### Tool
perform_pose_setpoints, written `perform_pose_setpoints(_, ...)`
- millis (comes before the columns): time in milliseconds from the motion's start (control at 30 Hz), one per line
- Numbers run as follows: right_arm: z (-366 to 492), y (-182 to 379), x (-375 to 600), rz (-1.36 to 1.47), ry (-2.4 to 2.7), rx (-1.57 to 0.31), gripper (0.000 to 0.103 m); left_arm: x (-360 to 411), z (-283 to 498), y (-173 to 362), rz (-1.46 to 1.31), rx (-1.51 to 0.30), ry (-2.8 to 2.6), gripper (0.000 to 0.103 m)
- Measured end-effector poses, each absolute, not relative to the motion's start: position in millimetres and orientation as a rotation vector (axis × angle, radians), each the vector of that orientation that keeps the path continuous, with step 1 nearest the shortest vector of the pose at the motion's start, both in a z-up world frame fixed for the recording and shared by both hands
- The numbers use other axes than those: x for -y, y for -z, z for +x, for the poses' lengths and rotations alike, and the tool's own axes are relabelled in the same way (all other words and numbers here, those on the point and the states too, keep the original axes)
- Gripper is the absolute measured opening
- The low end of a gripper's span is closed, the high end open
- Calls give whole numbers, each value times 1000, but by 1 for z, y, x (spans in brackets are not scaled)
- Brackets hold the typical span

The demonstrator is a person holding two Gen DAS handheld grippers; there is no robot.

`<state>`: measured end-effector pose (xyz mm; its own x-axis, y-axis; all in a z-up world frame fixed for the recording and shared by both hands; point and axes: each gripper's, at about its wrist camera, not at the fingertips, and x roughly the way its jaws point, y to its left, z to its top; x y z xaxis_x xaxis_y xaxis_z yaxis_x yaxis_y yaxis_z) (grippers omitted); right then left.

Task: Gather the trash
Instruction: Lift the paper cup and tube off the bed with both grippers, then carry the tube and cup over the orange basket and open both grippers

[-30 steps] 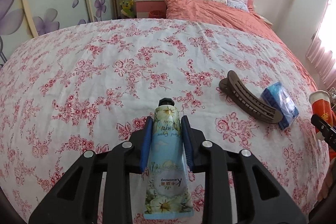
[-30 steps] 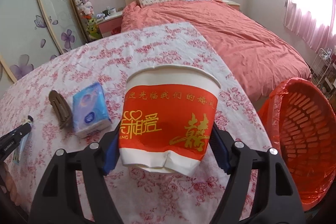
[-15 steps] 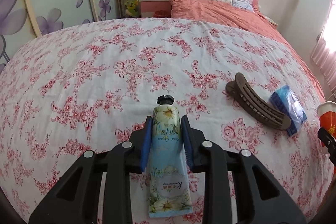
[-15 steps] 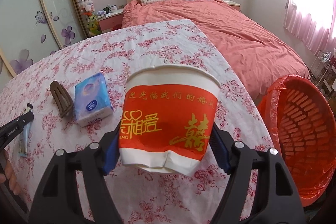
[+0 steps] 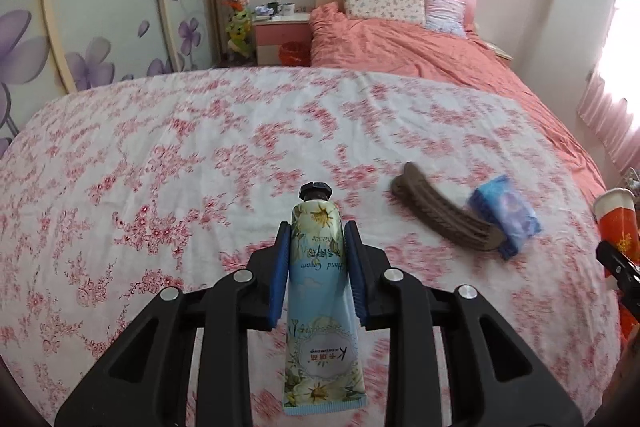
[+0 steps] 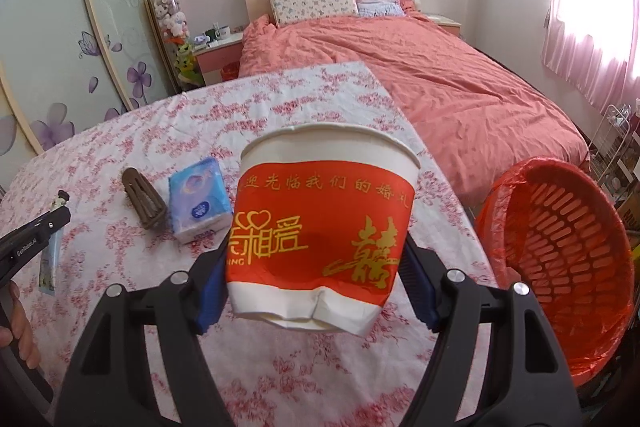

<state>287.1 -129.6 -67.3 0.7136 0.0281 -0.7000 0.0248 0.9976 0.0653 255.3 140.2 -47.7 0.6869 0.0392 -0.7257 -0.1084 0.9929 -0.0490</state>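
Observation:
My left gripper [image 5: 317,231] is shut on a flowered hand cream tube [image 5: 320,291], cap pointing forward, held above the floral tablecloth [image 5: 160,155]. My right gripper [image 6: 316,259] is shut on a red and white paper cup [image 6: 320,227], held above the table's right part. The cup also shows at the right edge of the left wrist view [image 5: 616,219]. The left gripper and tube show at the left edge of the right wrist view [image 6: 48,243]. A red trash basket with a red liner [image 6: 560,259] stands right of the table, below its edge.
A brown hair clip [image 5: 444,215] and a blue tissue pack [image 5: 506,215] lie on the table between the grippers; they also show in the right wrist view, clip [image 6: 144,199] and pack [image 6: 198,199]. A pink bed [image 6: 440,79] lies behind the table.
The left gripper has lifted the tube higher and swung a little; the table blurs in its view. The right gripper with the cup has risen slightly and the basket shows more fully.

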Motion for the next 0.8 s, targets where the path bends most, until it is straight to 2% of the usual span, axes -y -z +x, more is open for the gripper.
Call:
perform_pose_setpoints(433, 229, 6, 170, 117, 19, -615, 72, -64, 222, -9, -49, -727, 126, 27)
perform_pose_setpoints(800, 191, -17, 220, 123, 110, -530, 72, 15, 209, -28, 4, -697, 315, 27)
